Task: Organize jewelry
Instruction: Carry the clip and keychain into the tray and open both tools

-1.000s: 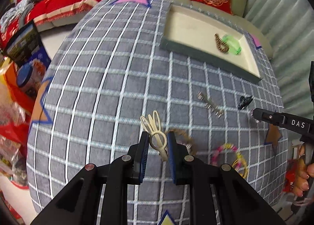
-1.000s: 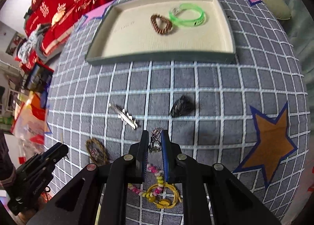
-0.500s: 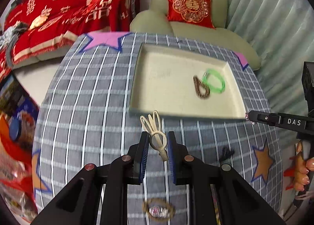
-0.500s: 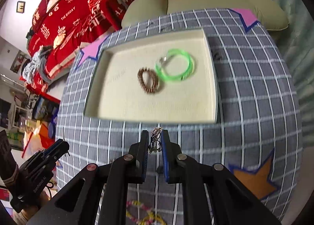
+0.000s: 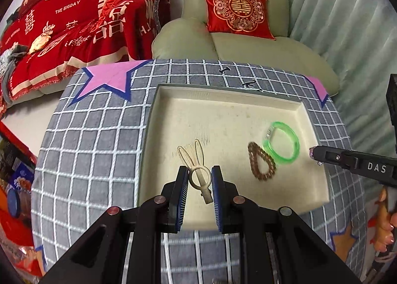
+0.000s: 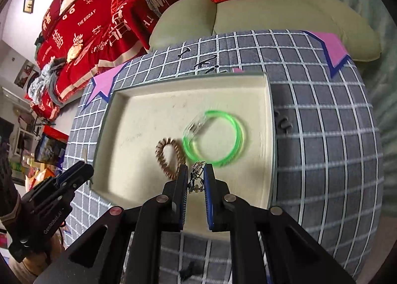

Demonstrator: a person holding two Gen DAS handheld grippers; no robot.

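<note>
My left gripper [image 5: 199,177] is shut on a cream rabbit-ear hair clip [image 5: 196,167], held above the near left part of the cream tray [image 5: 230,110]. My right gripper [image 6: 196,177] is shut on a small silver jewelry piece [image 6: 196,175] over the tray [image 6: 139,120], just in front of the brown coil bracelet [image 6: 168,157] and the green bangle [image 6: 215,137]. Both of those lie inside the tray; the left wrist view has the bracelet [image 5: 260,165] and bangle [image 5: 282,144] at the tray's right side, with the right gripper [image 5: 313,155] reaching in from the right.
The tray sits on a round grey checked tablecloth [image 5: 94,140] with pink stars. A pale green armchair [image 5: 235,36] with a red cushion stands behind the table, a red-covered sofa [image 5: 69,23] to the left. A dark clip [image 6: 188,269] lies on the cloth near me.
Both grippers have moved forward from the loose jewelry on the cloth to above the tray, each still gripping its piece. The tray now fills the middle of both views.
</note>
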